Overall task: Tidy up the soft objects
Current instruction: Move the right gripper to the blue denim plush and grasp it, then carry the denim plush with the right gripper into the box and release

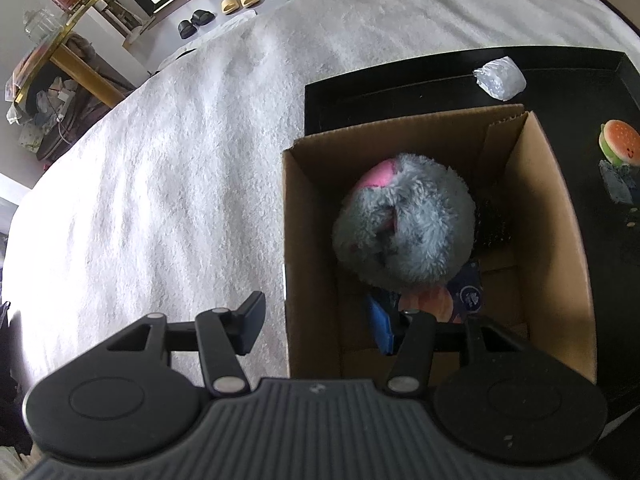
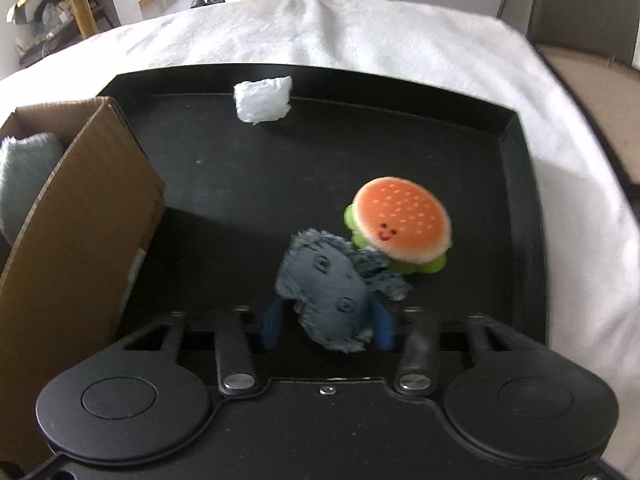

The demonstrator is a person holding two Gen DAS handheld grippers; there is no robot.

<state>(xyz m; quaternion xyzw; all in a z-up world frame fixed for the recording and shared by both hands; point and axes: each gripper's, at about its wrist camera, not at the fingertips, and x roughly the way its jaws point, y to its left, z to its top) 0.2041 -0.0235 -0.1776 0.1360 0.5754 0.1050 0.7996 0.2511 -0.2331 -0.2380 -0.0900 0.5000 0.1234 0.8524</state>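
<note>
A grey plush toy with pink patches point(image 1: 404, 220) lies inside an open cardboard box point(image 1: 308, 240) on a black tray point(image 1: 400, 76). My left gripper point(image 1: 320, 324) is open, its fingers straddling the box's left wall, one outside and one inside. In the right wrist view, my right gripper point(image 2: 326, 326) has a blue-grey frayed fabric piece point(image 2: 328, 280) between its blue pads; the jaws stand around it, and the frame is too blurred to show whether they press on it. A hamburger squishy point(image 2: 400, 224) lies just beyond it. A white crumpled packet point(image 2: 264, 100) lies at the tray's far side.
The tray point(image 2: 516, 160) rests on a white fluffy blanket point(image 1: 180, 160). The cardboard box point(image 2: 80, 220) stands at the tray's left in the right wrist view. The burger point(image 1: 618, 142) and packet point(image 1: 500, 78) also show in the left wrist view. Shoes and a wooden table sit beyond.
</note>
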